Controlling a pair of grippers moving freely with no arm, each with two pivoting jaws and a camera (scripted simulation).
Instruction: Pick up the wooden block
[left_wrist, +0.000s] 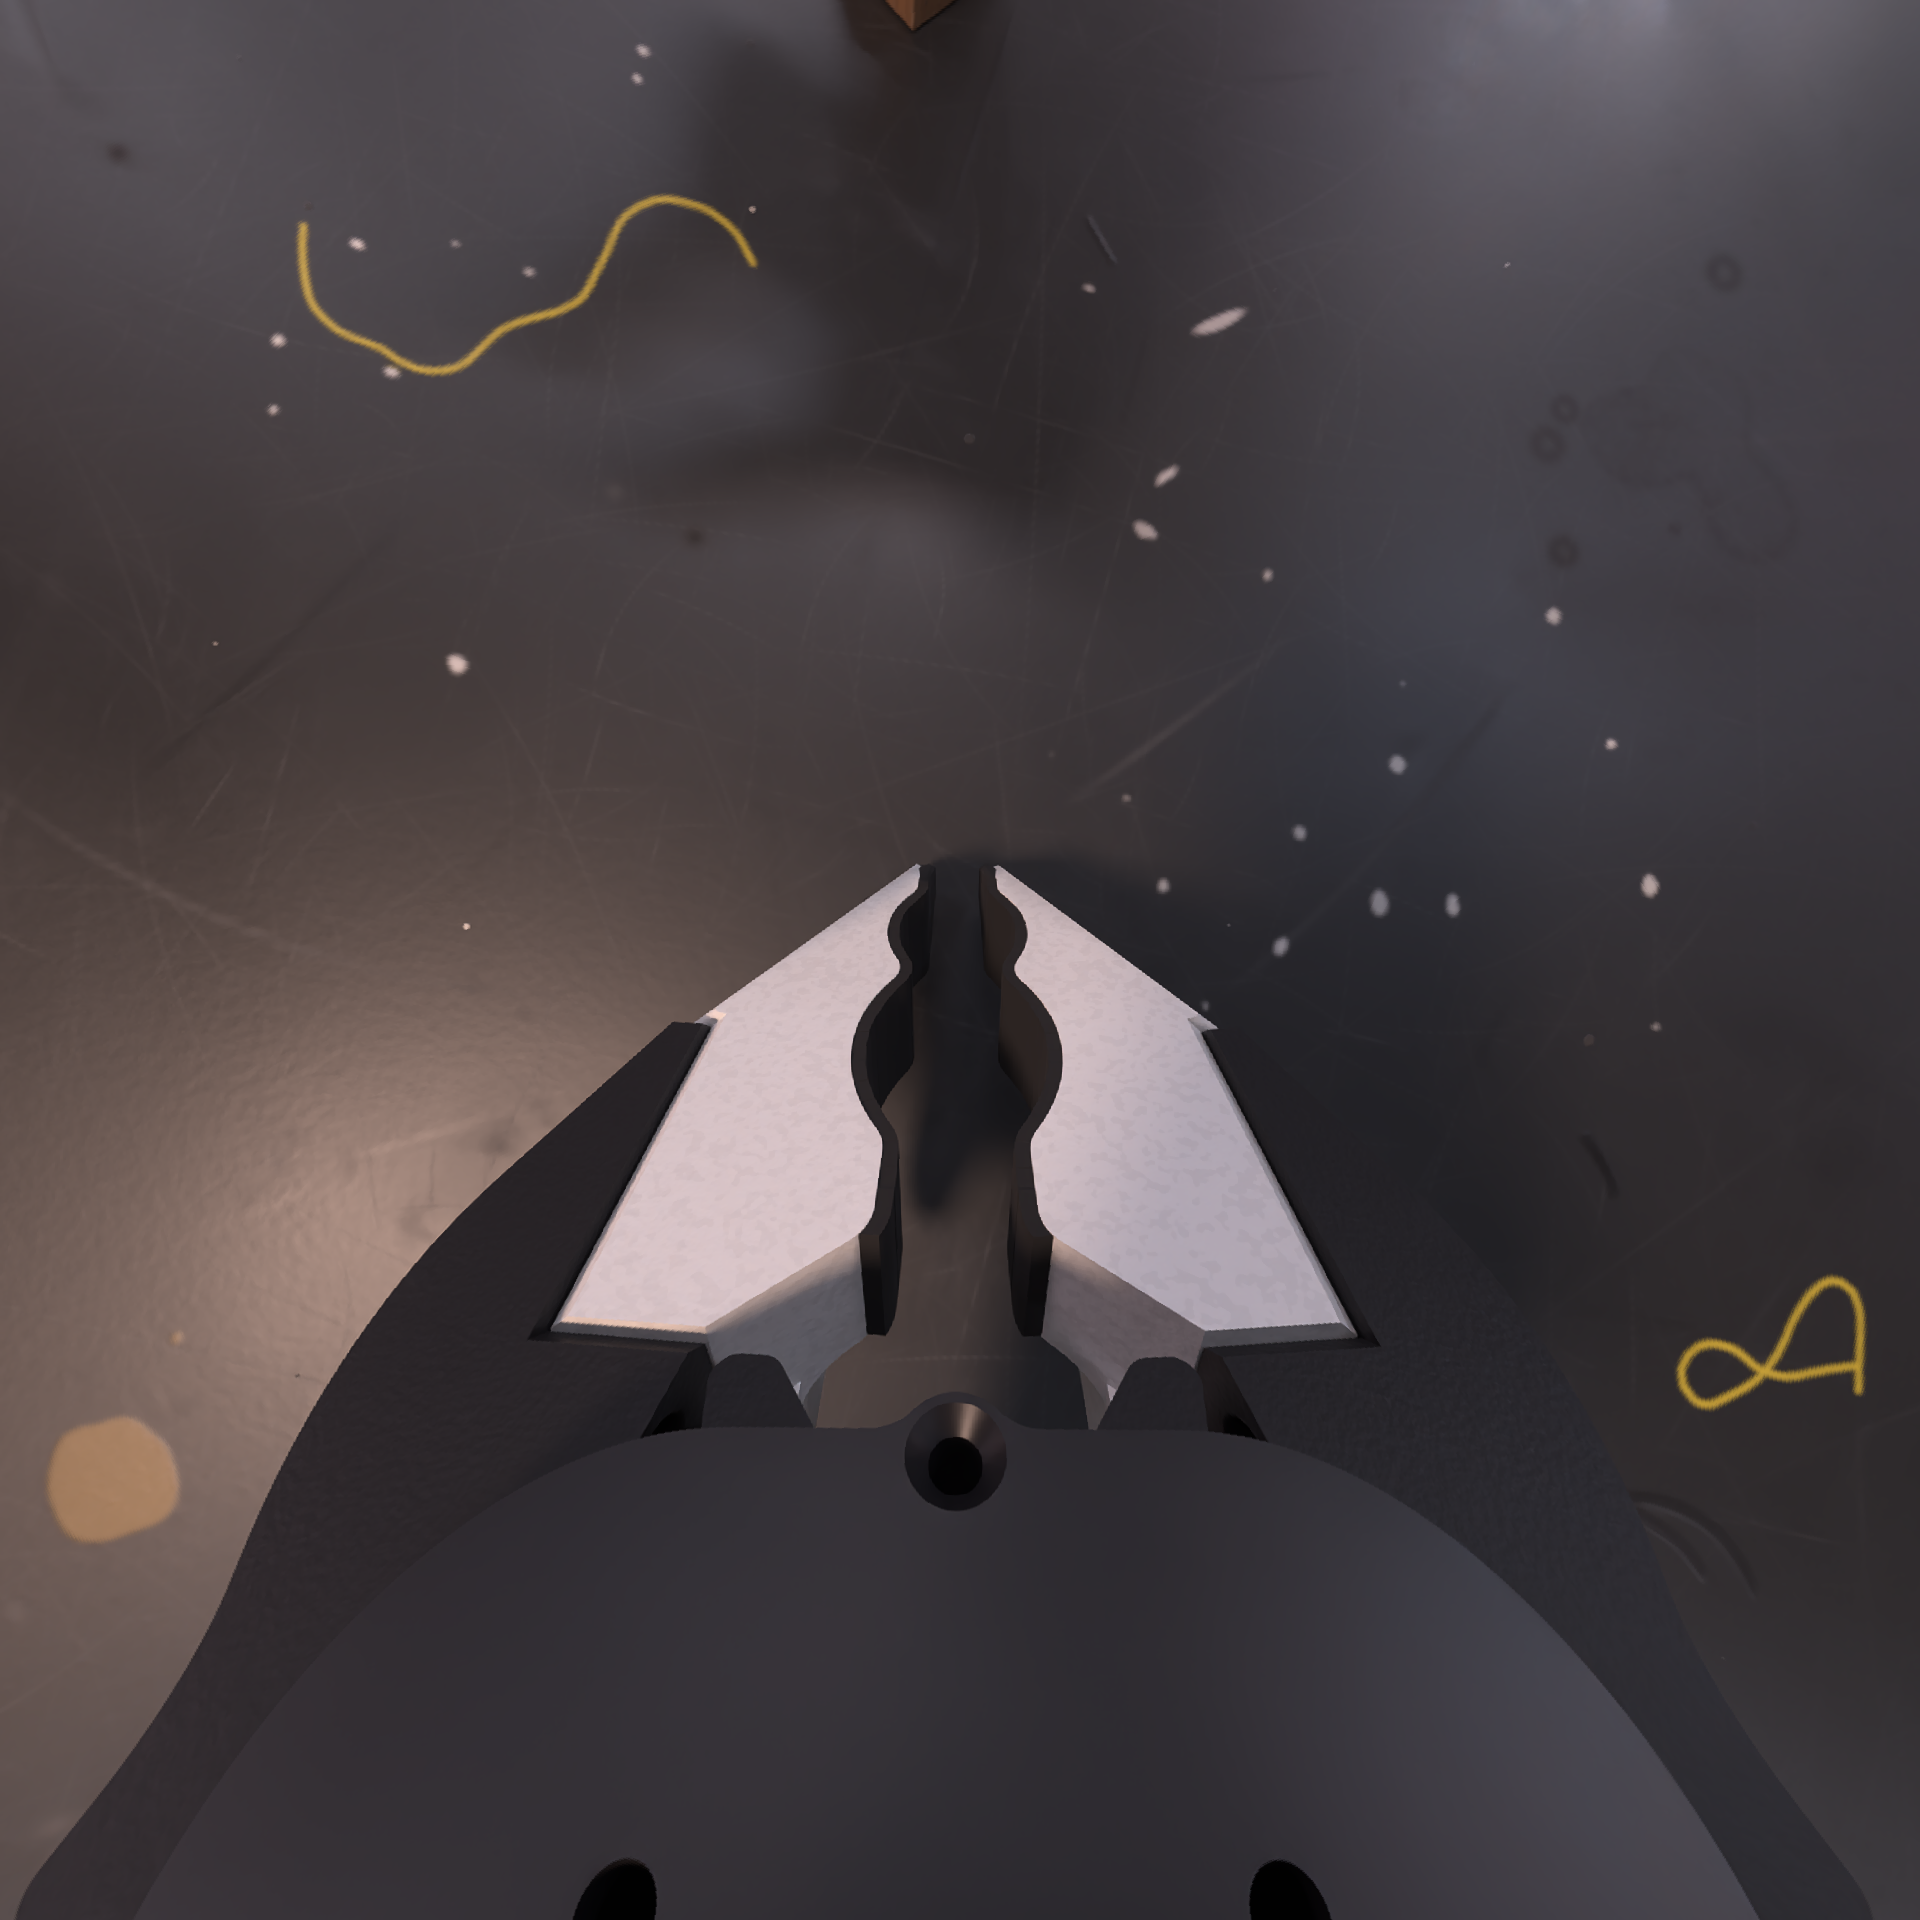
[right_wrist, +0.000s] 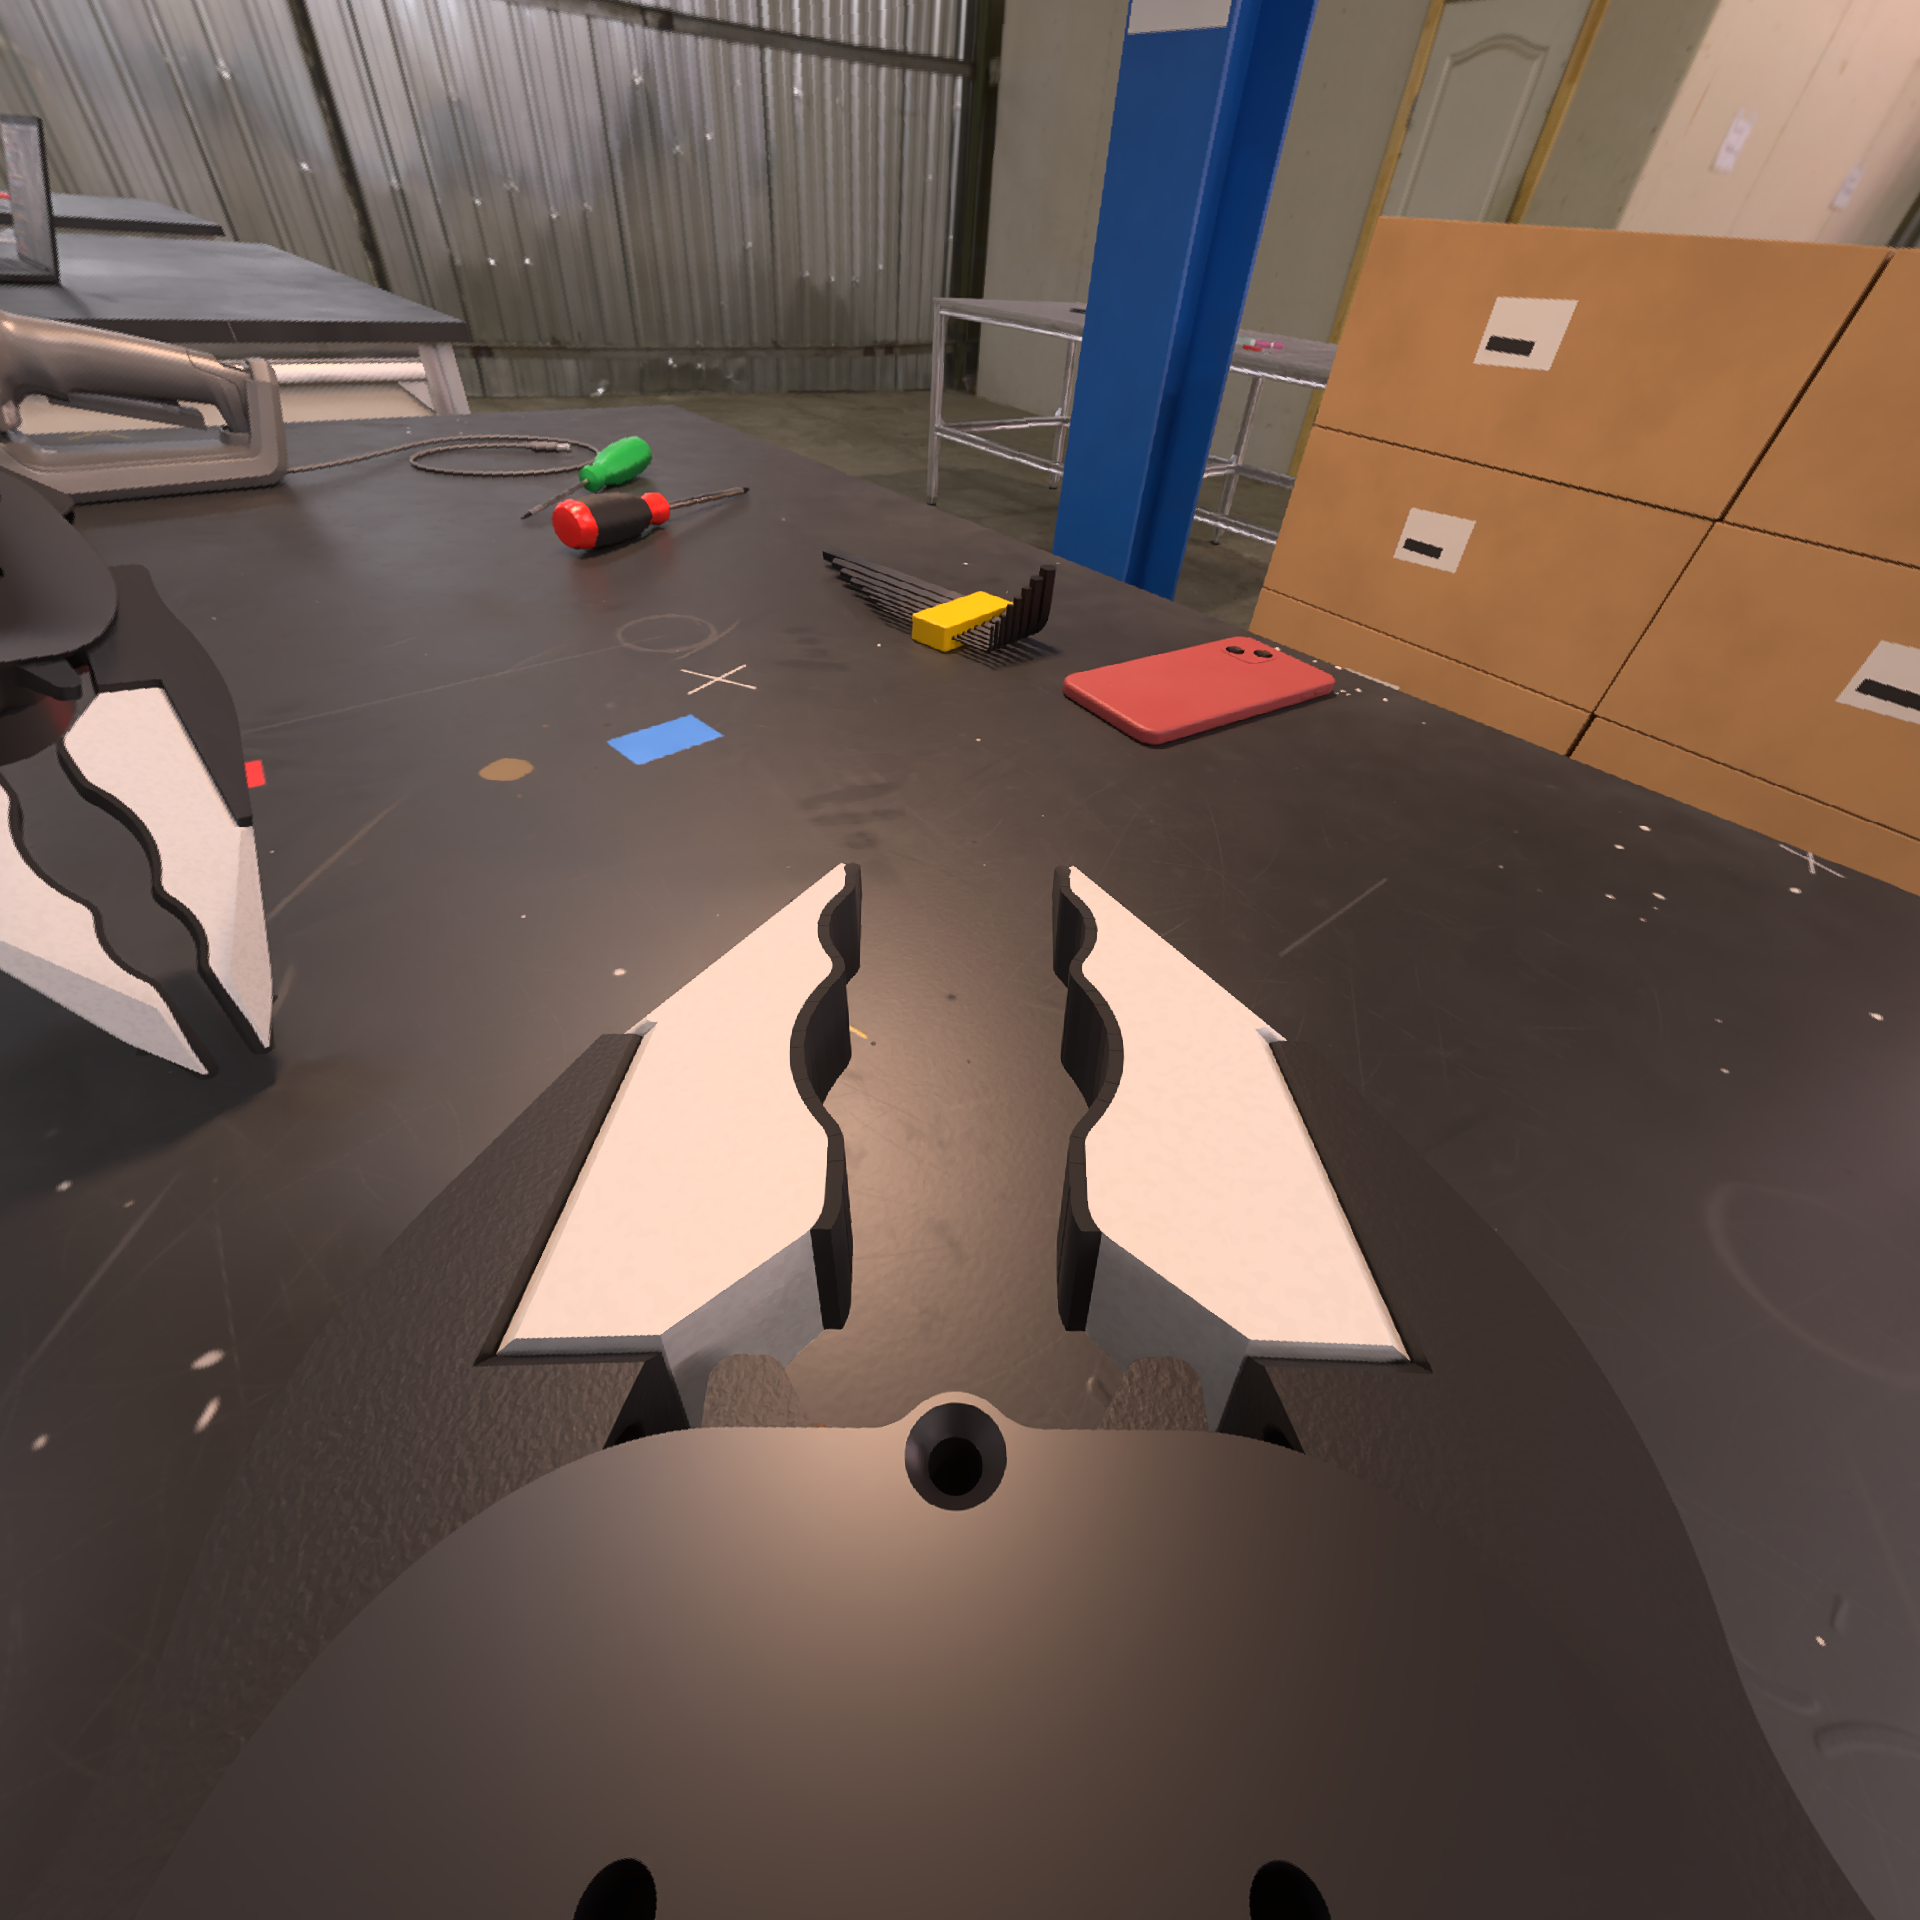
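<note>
Only a brown corner of the wooden block (left_wrist: 914, 12) shows, at the top edge of the left wrist view, far ahead of my left gripper (left_wrist: 957, 868). The left gripper is shut and empty, its tips nearly touching, and it points down at the dark table (left_wrist: 416, 727). My right gripper (right_wrist: 956, 883) is open and empty, low over the same table (right_wrist: 1455, 1039). The left gripper also shows at the left edge of the right wrist view (right_wrist: 234, 1049), pointing down. The block does not show in the right wrist view.
On the table ahead of the right gripper lie a red phone (right_wrist: 1195, 688), a hex key set with a yellow holder (right_wrist: 961, 615), a red-and-black screwdriver (right_wrist: 613, 520) and a green screwdriver (right_wrist: 613, 464). Cardboard boxes (right_wrist: 1621, 468) stand to the right, a blue post (right_wrist: 1164, 312) behind.
</note>
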